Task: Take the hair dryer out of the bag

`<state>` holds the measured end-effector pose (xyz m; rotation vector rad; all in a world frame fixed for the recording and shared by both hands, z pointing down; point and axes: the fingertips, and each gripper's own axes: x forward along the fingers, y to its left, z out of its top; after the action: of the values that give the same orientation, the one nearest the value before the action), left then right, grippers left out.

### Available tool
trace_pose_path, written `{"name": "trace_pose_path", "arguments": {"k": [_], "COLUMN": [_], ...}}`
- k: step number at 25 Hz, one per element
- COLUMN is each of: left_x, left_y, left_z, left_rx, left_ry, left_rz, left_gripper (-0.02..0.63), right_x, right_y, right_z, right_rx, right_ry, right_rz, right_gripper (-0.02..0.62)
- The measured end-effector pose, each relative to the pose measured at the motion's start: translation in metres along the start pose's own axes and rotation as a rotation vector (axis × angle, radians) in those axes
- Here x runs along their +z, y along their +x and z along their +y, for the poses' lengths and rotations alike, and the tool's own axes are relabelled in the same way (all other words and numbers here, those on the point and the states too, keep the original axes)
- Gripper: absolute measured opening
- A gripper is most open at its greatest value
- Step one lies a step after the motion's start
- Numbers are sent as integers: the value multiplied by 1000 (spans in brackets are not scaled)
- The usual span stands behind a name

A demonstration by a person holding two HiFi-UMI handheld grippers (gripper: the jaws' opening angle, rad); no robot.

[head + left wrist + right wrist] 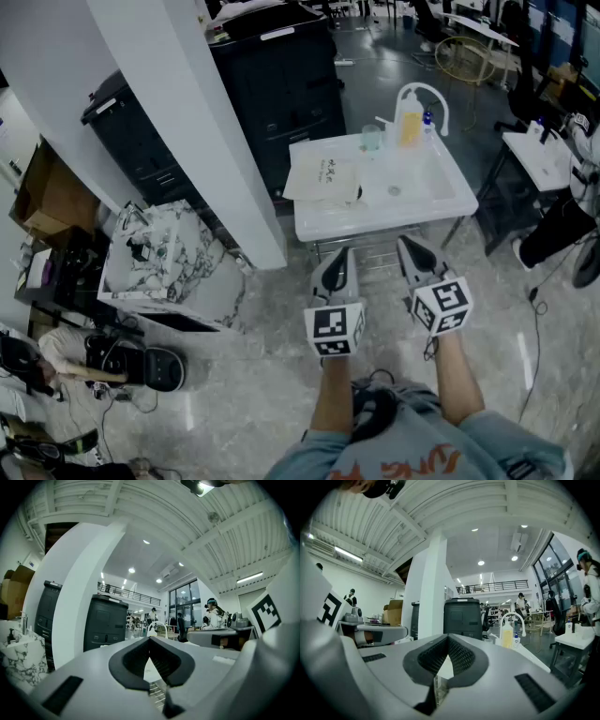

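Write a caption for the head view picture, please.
Left tongs and right tongs, both shut and empty, face a white sink with a cream bag lying on it.

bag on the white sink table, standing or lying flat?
Lying flat: the head view shows the bag spread on the sink table, its broad face up.

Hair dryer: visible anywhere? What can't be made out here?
- Hair dryer: in no view; flat cream fabric bag on the white sink table hides its contents.
- Bag's print: too small, head view.
- Bag in both gripper views: mostly blocked by the shut left hand-held gripper and right hand-held gripper.
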<state>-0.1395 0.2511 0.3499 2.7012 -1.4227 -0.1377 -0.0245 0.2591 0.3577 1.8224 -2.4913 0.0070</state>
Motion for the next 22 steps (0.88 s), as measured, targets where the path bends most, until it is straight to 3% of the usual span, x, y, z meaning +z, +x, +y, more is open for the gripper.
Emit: {"name": "trace_pose_path", "arguments": {"k": [3, 9, 16, 22], "left_x": [-5, -12, -18, -25], "left_y": [4, 5, 18, 44], "left_z": [11, 30, 45, 40], "left_rx": [9, 35, 40, 10], "left_ry": [0, -24, -80, -68], "left_rz": [11, 15, 5, 15], "left_gripper": [2, 2, 2, 2], "right_x": [6, -4, -4, -12], "right_y": [5, 5, 19, 33], "right_z": [-3, -28, -26, -55], "right_rx": [-19, -98, -65, -78], "right_ry": [48, 61, 5, 25], "right_rz": [-35, 1, 39, 53], "right_gripper": [-2, 0, 0, 0]}}
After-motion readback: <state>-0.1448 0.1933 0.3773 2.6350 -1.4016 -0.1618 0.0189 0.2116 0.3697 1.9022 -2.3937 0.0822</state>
